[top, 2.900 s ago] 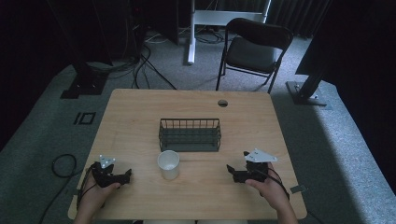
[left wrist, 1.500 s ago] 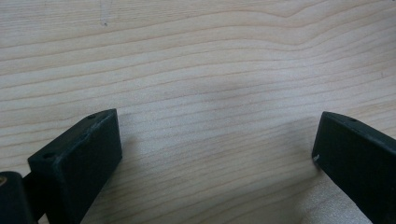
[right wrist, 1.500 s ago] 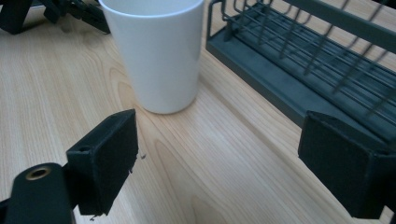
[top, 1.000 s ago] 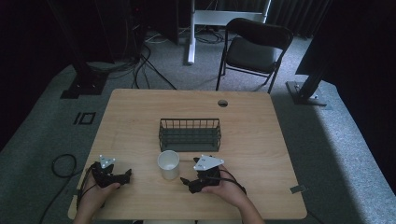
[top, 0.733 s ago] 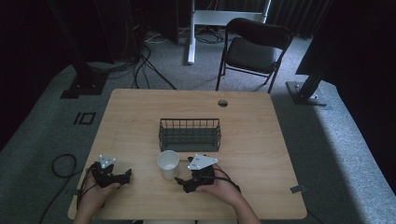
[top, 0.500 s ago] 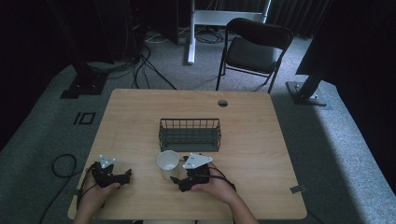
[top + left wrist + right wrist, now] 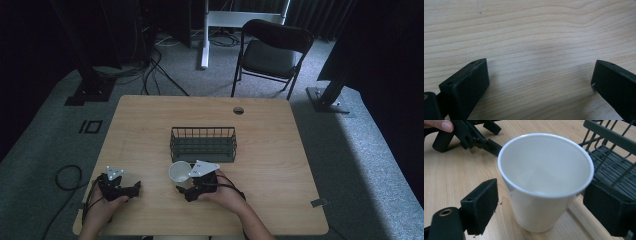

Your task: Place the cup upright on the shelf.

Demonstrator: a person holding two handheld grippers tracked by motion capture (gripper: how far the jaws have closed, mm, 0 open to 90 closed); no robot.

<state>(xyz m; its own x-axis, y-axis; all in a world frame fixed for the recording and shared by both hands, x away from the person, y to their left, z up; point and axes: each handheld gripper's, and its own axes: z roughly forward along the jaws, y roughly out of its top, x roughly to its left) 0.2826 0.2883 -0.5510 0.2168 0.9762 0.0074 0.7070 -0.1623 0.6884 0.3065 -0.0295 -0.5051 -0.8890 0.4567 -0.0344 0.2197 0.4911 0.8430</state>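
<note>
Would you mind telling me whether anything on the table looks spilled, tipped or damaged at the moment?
Nothing stands out. The white cup stands upright and looks empty, between the open jaws of the right tool; the wire basket sits level on the table.

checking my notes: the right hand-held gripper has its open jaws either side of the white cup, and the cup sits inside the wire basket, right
Not quite. The white cup stands on the table beside the wire basket, not inside it, as the right gripper view shows. The rest holds: the right hand-held gripper has its open jaws either side of the cup.
</note>
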